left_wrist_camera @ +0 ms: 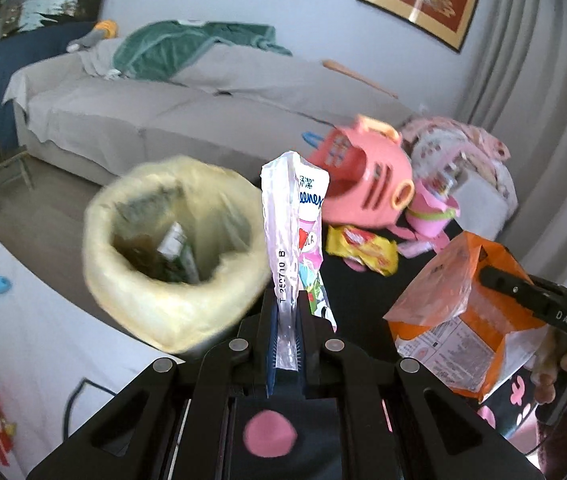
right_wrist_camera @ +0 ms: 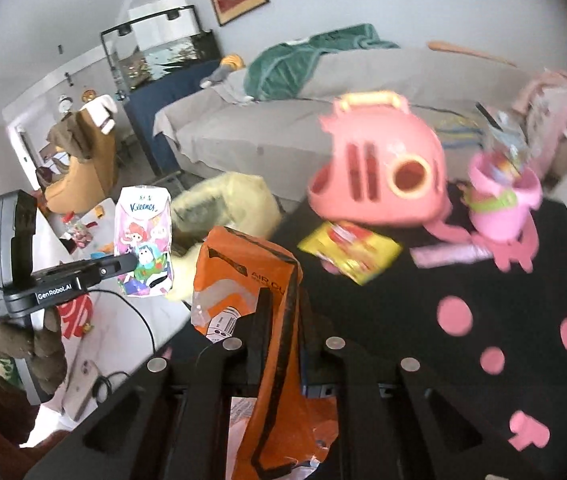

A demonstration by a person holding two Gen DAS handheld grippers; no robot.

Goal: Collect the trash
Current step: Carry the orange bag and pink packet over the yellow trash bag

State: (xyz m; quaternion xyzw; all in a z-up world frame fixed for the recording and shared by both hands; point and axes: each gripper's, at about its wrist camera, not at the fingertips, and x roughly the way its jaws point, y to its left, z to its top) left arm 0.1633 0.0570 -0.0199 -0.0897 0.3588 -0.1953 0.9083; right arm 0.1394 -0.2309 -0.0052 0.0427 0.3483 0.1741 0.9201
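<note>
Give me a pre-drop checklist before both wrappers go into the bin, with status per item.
1. Left claw gripping the tissue wrapper: ok, clamped on its lower end.
2. Right claw gripping the orange bag: ok, bag pinched between the fingers.
3. Trash bin open and lined: ok, yellow liner folded over the rim, trash already inside.
4. Tissue wrapper over the bin mouth: not ok, it stands beside the rim.
5. Orange bag over the bin mouth: not ok, it is off to the side.
6. Table cleared of trash: not ok, a yellow snack packet lies on the black cloth.
</note>
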